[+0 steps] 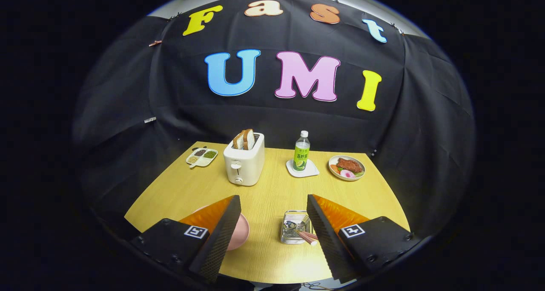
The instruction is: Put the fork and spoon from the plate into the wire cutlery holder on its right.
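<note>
My gripper (272,231) is open above the near part of the wooden table, with nothing between its fingers. The wire cutlery holder (294,227) stands just inside the right finger (323,235). A spoon (290,225) and a fork (304,221) lie in it, their pink handles sticking out toward the right finger. The pink plate (239,233) sits left of the holder, mostly hidden behind the left finger (219,235); the part that shows is bare.
Farther back stand a white toaster (243,164) with bread slices, a green-labelled bottle (301,152) on a white coaster, a dish of food (346,167) to the right, and a small divided tray (202,157) at the far left. Black cloth walls surround the table (272,188).
</note>
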Motion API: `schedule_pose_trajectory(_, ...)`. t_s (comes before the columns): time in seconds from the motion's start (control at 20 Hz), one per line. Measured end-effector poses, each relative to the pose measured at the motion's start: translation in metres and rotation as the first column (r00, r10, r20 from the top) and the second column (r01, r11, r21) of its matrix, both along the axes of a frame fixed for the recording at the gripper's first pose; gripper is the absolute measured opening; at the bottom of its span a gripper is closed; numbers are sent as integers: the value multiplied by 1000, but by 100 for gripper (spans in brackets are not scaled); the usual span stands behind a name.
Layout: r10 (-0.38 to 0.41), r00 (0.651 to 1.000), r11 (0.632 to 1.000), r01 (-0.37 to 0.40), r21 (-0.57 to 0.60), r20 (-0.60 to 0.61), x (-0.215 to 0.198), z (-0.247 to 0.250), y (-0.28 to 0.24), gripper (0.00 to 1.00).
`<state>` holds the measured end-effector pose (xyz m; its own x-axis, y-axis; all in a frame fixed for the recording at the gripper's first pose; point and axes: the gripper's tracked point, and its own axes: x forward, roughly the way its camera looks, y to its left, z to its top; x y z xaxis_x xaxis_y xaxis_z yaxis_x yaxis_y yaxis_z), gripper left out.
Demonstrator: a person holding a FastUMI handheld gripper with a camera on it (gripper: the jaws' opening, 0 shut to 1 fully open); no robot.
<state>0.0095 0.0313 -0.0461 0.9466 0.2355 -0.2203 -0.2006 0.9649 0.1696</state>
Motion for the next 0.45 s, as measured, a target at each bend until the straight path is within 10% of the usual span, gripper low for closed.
schedule_pose_trajectory(0.45,2,1000,1000,-2,-2,-1,1,0,0,97)
